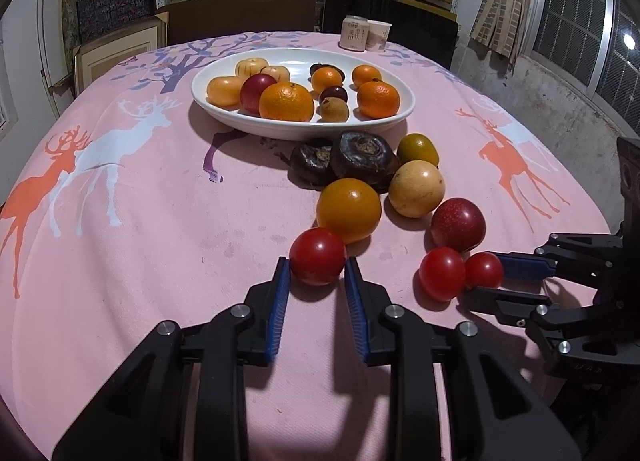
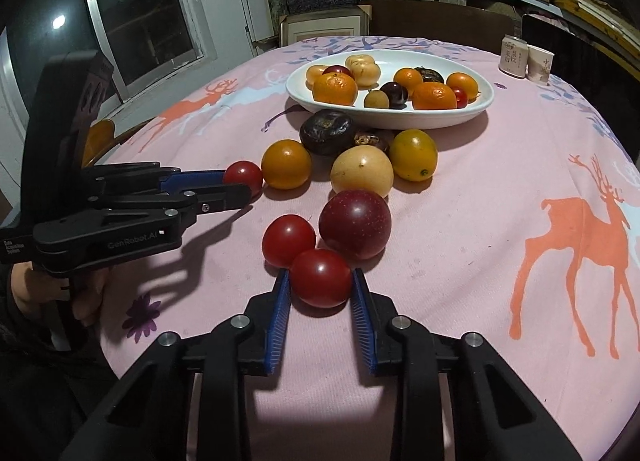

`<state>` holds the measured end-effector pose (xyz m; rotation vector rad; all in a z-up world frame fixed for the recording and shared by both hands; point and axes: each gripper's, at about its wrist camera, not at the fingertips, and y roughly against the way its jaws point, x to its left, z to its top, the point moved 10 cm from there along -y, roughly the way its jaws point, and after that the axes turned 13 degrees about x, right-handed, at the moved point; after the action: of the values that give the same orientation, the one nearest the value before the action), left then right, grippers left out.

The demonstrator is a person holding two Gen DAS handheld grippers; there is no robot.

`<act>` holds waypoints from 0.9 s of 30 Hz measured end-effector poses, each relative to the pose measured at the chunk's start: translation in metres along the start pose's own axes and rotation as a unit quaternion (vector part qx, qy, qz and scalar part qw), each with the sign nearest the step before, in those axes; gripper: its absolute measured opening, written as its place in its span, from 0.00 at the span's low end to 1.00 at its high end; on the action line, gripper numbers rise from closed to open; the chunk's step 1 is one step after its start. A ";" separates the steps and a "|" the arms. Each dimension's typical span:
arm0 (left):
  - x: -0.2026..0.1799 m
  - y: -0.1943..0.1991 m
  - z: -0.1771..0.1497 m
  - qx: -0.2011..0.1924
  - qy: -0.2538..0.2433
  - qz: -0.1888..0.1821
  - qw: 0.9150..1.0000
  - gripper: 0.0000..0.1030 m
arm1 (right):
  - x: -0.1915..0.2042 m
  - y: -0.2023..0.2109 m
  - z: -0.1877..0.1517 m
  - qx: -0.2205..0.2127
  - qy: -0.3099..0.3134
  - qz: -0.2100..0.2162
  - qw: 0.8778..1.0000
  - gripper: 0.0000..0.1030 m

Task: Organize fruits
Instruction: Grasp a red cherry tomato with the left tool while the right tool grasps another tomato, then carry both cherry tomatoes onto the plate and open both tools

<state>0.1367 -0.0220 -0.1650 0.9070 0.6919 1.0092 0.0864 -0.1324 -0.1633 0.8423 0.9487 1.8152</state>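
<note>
The left gripper [image 1: 317, 271] is closed on a red cherry tomato [image 1: 317, 255], its blue pads pressed against the fruit's 2 sides, the tomato resting on the pink deer-print tabletop [image 1: 140, 241] and touching an orange-yellow round fruit [image 1: 349, 209] behind it. The right gripper [image 2: 320, 281] is likewise clamped on a second cherry tomato [image 2: 321, 277]; its jaws hold the fruit at both flanks, narrow but not fully together. That tomato touches a third cherry tomato [image 2: 289, 240] and sits just beside a dark red plum [image 2: 355, 223]. Beyond these lie a pale yellow fruit [image 2: 362, 171], a yellow-green fruit [image 2: 413, 154] and 2 dark brown wrinkled fruits [image 2: 329, 131], all loose on the cloth near the white oval dish [image 2: 400, 119]. The dish holds mandarins, small plums and pale fruits. A can [image 2: 513, 57] and a paper cup [image 2: 540, 64] stand at the far edge
</note>
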 end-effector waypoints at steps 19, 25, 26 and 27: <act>0.000 0.004 0.007 -0.016 0.002 0.014 1.000 0.29 | -0.020 0.026 -0.002 -0.034 -0.043 0.020 0.998 0.30; 0.004 0.011 0.007 -0.023 0.010 0.011 1.000 0.29 | -0.029 0.041 0.002 -0.051 -0.054 0.020 0.997 0.30; 0.004 0.013 0.007 -0.025 0.011 0.010 1.000 0.29 | -0.031 0.044 0.004 -0.055 -0.056 0.020 0.997 0.30; 0.005 0.018 0.008 -0.030 0.012 0.009 0.999 0.29 | -0.033 0.047 0.006 -0.058 -0.058 0.020 0.996 0.30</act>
<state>0.1385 -0.0155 -0.1460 0.8523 0.6707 1.0526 0.0854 -0.1758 -0.1247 0.8893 0.7489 1.8166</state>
